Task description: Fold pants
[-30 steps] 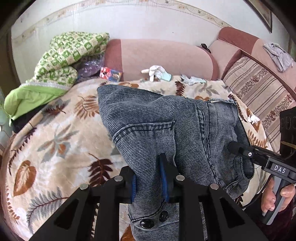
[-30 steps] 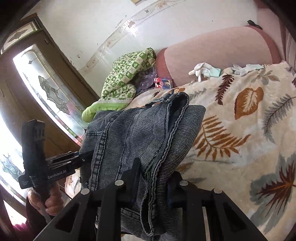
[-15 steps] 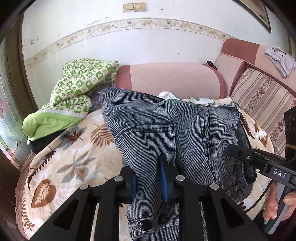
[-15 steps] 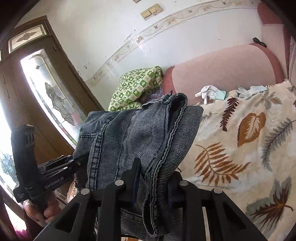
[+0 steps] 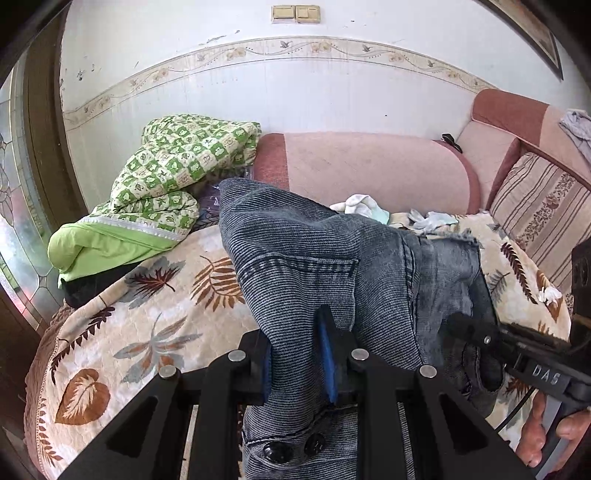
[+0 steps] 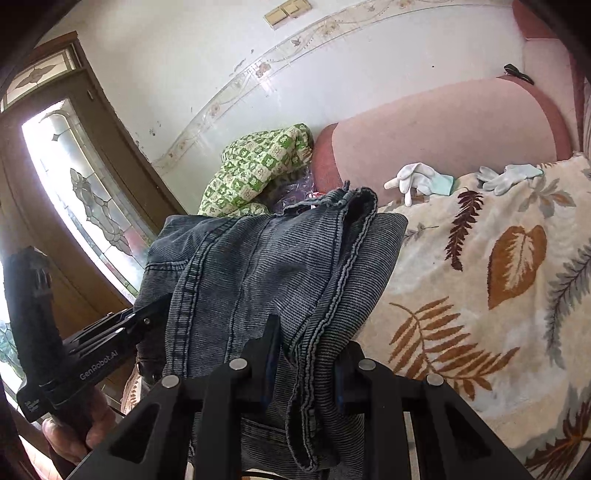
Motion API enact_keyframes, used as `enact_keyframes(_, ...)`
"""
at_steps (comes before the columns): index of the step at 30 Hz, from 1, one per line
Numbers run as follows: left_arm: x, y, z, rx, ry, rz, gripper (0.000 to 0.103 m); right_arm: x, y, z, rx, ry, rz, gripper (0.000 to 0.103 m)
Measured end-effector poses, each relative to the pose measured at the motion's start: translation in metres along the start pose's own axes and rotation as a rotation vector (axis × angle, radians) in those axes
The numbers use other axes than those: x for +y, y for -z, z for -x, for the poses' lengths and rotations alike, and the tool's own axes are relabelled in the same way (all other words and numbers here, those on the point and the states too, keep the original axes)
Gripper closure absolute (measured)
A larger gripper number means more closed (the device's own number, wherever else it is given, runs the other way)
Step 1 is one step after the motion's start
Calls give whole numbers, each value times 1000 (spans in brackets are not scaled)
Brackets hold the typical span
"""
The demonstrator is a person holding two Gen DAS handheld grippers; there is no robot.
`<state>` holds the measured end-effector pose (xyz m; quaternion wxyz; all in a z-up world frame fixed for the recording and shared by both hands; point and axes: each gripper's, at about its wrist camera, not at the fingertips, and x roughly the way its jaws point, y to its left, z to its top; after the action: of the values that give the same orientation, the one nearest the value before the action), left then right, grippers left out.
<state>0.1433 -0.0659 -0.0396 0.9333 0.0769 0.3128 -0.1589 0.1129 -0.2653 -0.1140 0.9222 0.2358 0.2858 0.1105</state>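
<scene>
1. While its blue pads pressed in from both sides, the left gripper [image 5: 297, 350] was clamped on the jeans [image 5: 325, 266] near the waistband, two dark buttons showing just below its jaws.
2. The right gripper [image 6: 304, 354] was likewise clamped on a thick bunch of the same jeans, a hemmed edge running down between its fingers.
3. Each tool showed in the other's camera: the right one at the lower right of the left view, gripped by a hand [image 5: 546, 435], and the left one at the lower left of the right view, also hand-held.
4. The jeans hung in the air between the two tools, lifted above the blanket [image 5: 147, 295], with a back pocket facing the left camera.
5. Their far end draped over to the blanket near the striped cushion [image 5: 543, 206].
6. The blanket, cream with brown and grey leaves, covered the seat of a pink sofa [image 5: 369, 170].
7. White gloves [image 6: 417, 177] lay on the blanket against the sofa's back.
8. A green checked quilt [image 5: 177, 173] was piled at the sofa's left end, partly on a lime-green cloth [image 5: 99, 247].
9. A stained-glass door [image 6: 74, 192] stood beyond the quilt, bright with daylight.
10. A switch plate [image 5: 295, 13] sat high on the white wall.
</scene>
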Motion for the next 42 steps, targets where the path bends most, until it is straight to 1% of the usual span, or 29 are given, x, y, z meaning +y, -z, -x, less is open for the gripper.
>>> enact_keyframes(2, 1, 0, -4, -3, -3, 1, 80, -3, 3, -9, 4, 5, -11, 78)
enact_keyframes(5, 0, 4, -14, 16, -8, -2, 80, -8, 7, -18, 10, 15, -26, 78)
enact_keyframes(9, -4, 10, -26, 50, -3, -1, 80, -15, 9, -23, 26, 33, -39, 78)
enact_keyframes(16, -11, 19, -40, 76, -15, -23, 80, -30, 14, -31, 46, 51, -73, 78)
enact_keyframes(24, -10, 24, -55, 99, -37, -21, 80, -33, 19, -40, 52, 55, -61, 78)
enact_keyframes(42, -7, 23, -71, 128, -41, -13, 80, -33, 17, -48, 46, 62, -51, 78)
